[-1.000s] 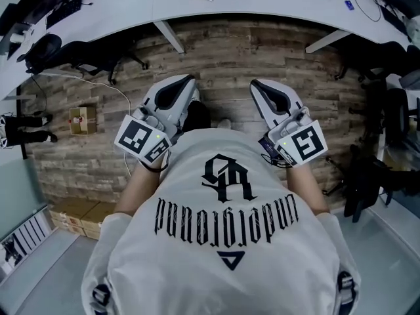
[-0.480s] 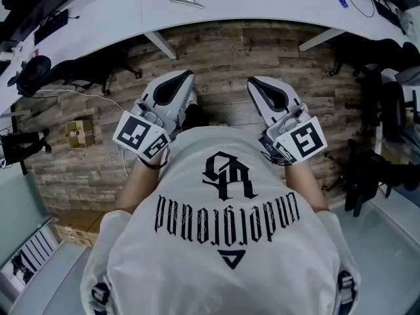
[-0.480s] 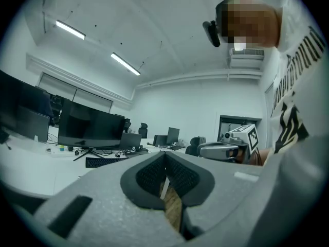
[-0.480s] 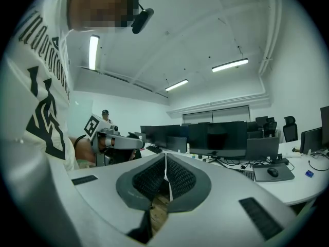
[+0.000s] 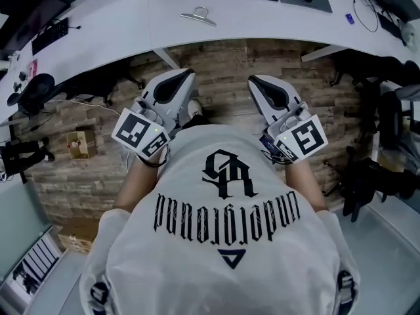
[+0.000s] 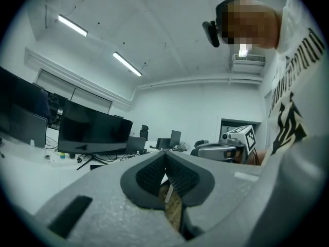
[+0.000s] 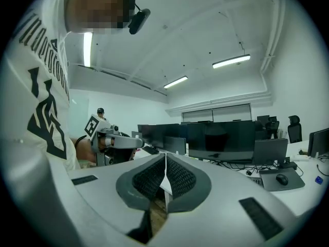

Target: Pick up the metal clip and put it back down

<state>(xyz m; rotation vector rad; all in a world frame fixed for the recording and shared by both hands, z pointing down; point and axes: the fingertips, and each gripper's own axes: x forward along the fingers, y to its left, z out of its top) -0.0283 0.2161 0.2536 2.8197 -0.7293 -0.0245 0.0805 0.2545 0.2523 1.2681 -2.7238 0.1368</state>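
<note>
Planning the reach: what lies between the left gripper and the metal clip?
In the head view, just floor and bare desk between left gripper and metal clip.

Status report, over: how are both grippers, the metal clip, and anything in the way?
Left gripper shut, empty. Right gripper shut, empty. Metal clip flat on white desk, ahead of both, untouched. No obstacle seen between.

White short-sleeved T-shirt across the lower centre, printed in black with a gothic emblem, a line of blackletter and a small triangle. Dark band at the left wrist. Left gripper and right gripper in pale grey shells with black insets, dimpled dark pads, white cubes bearing black square markers
</note>
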